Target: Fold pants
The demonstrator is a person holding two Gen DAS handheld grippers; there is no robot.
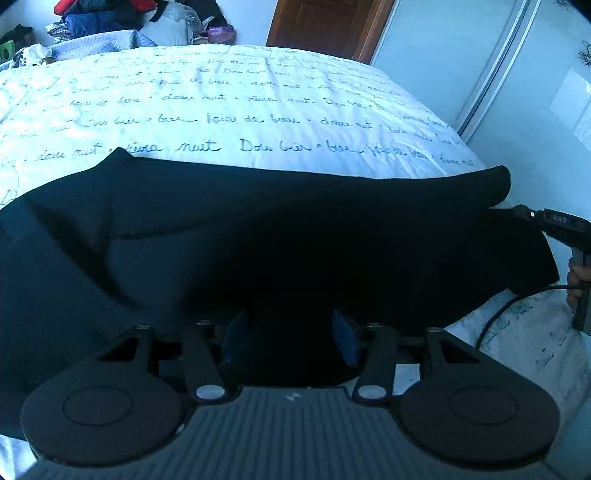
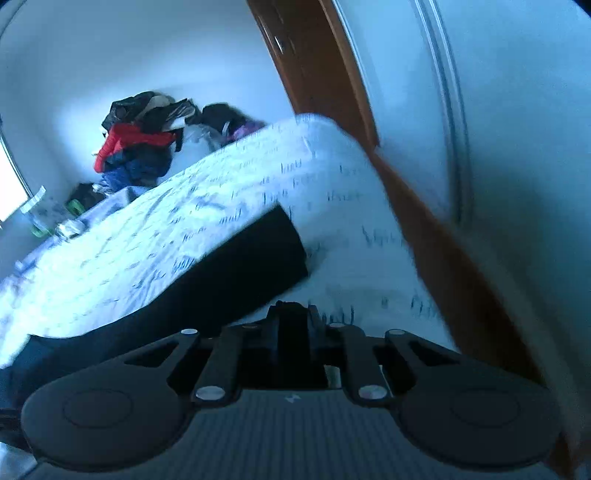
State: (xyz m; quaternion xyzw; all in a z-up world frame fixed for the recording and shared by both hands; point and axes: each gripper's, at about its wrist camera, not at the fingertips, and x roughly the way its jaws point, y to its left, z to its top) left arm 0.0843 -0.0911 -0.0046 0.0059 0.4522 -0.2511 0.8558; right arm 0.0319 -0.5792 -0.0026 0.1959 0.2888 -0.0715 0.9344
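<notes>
Dark pants lie spread across the near part of a bed with a white cover printed with script. My left gripper is open, its blue pads apart over the pants' near edge, holding nothing. My right gripper is shut, fingers together, by the pants' right end. In the left wrist view the right gripper meets the pants' raised right corner; it seems to pinch the cloth there. The right wrist view is blurred by motion.
A pile of clothes and bags sits beyond the bed's far side, also in the right wrist view. A brown wooden door and white wardrobe panels stand to the right. A cable hangs by the bed's right edge.
</notes>
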